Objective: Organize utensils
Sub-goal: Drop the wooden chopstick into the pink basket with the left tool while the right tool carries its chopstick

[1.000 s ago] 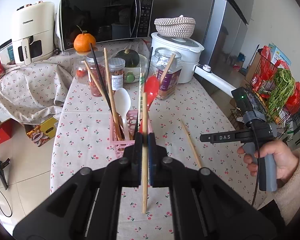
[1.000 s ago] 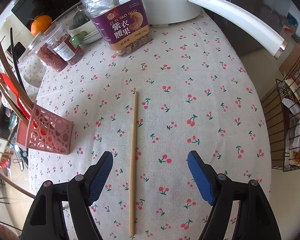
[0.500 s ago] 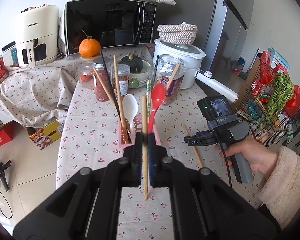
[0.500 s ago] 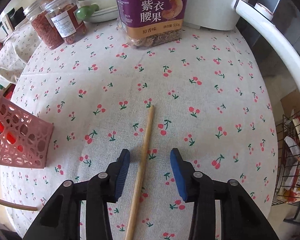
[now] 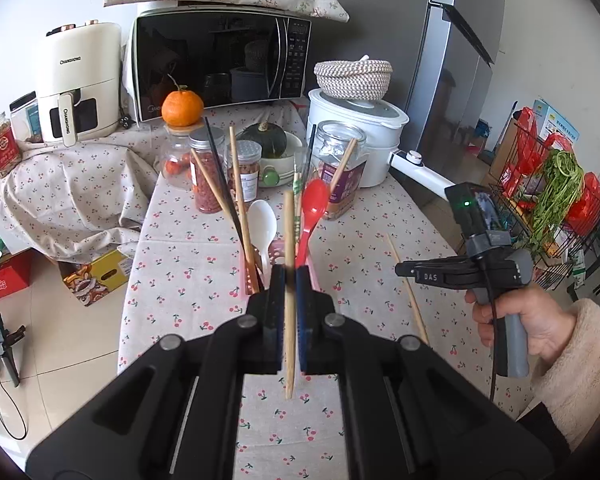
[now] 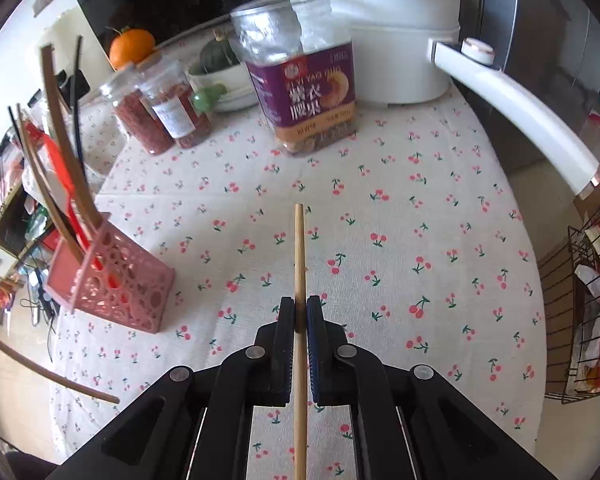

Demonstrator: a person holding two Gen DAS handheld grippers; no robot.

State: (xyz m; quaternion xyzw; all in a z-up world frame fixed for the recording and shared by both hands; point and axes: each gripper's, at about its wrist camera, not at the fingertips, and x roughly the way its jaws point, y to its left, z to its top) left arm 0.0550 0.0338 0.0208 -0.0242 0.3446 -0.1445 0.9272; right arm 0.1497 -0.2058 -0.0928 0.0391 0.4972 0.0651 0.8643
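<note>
My left gripper (image 5: 288, 276) is shut on a wooden chopstick (image 5: 288, 240) and holds it upright just in front of the pink utensil basket (image 5: 278, 250). The basket holds several chopsticks, a white spoon (image 5: 263, 226) and a red spoon (image 5: 312, 210). My right gripper (image 6: 299, 307) is shut on a second wooden chopstick (image 6: 299, 248) that points forward over the cherry-print table. In the left wrist view the right gripper (image 5: 404, 269) sits to the right with its chopstick (image 5: 406, 286). The basket also shows at the left in the right wrist view (image 6: 112, 284).
Jars (image 5: 206, 176), a purple-labelled nut jar (image 6: 304, 92), a white cooker (image 6: 400, 32) with a long handle (image 6: 516, 116), an orange (image 5: 182, 109) and a microwave (image 5: 220, 60) crowd the table's far end. A wire rack (image 5: 552, 200) stands at the right.
My right gripper closed from wide open onto the chopstick on the table and now holds it. My left gripper kept its chopstick and drew back a little from the basket.
</note>
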